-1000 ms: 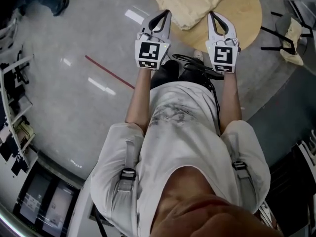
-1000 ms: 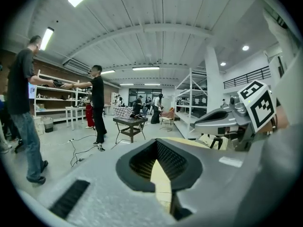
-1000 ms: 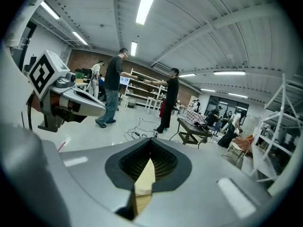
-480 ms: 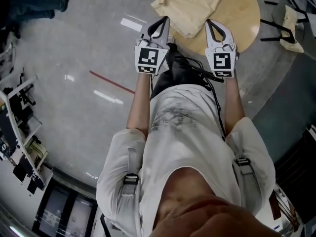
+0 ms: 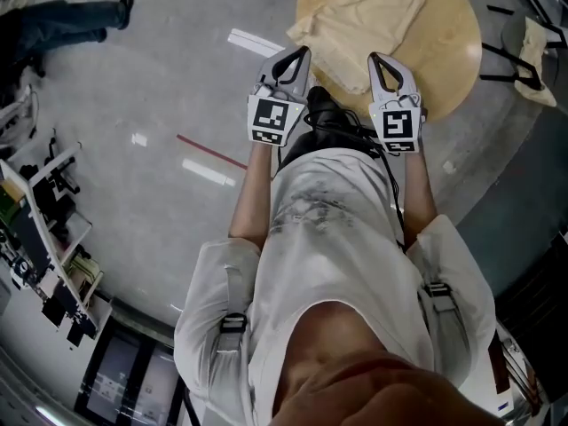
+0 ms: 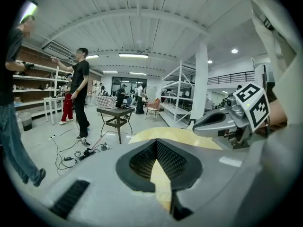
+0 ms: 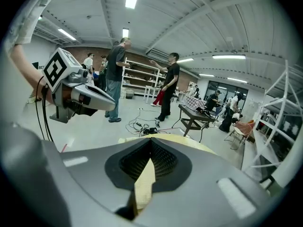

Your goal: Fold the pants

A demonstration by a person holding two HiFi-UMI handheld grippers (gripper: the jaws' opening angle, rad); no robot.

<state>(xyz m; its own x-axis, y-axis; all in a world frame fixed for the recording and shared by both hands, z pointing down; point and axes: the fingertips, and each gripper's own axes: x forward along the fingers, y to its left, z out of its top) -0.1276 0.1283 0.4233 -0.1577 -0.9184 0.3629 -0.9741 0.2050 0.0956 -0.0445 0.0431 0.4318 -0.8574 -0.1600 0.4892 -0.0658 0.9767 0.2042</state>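
In the head view, the cream pants [image 5: 364,20] are seen lying on the round wooden table [image 5: 448,69], near the tips of the left gripper [image 5: 303,53] and the right gripper [image 5: 373,59]. In the left gripper view, its jaws are pressed together, with nothing held. In the right gripper view, the same is seen

We see the pale cream cloth pants [image 5: 359,20] lying loosely folded and rumpled on the round wooden table [image 5: 448,56].

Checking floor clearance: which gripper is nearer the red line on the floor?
Left. The left gripper hangs just right of the red line; the right gripper is farther right, by the table.
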